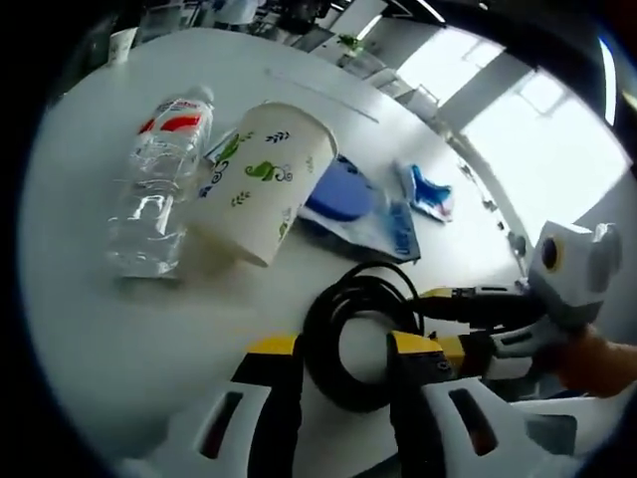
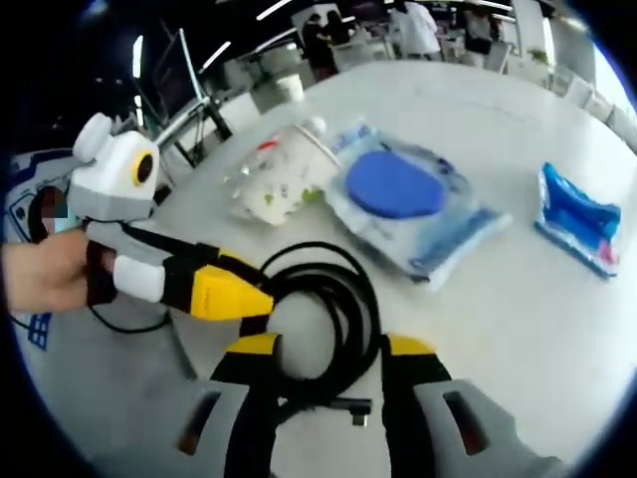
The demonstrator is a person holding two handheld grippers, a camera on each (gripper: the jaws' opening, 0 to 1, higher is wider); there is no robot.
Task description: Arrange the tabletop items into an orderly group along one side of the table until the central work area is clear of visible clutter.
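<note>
Left claw (image 1: 343, 358): 2 yellow-tipped jaws stand apart on either side of the black cable coil (image 1: 360, 334); whether they press on it cannot be told
Right claw (image 2: 333, 351): jaws spread, straddling the near loops of the same cable coil (image 2: 320, 319) on the bench (image 2: 518, 329); grip on it cannot be told
Other claw seen: the left one enters the right gripper view from the left, a hand (image 2: 45, 274) behind it, its yellow tip at the coil's edge
Paper cup (image 1: 257, 184): lying on its side, ahead of the left claw, beyond the coil
Water bottle (image 1: 159, 179): clear, lying flat, just left of the cup
Blue disc in clear bag (image 2: 403, 199): ahead of the right claw, past the coil
Small blue packet (image 2: 577, 219): far right of the right claw, well apart from the bag
</note>
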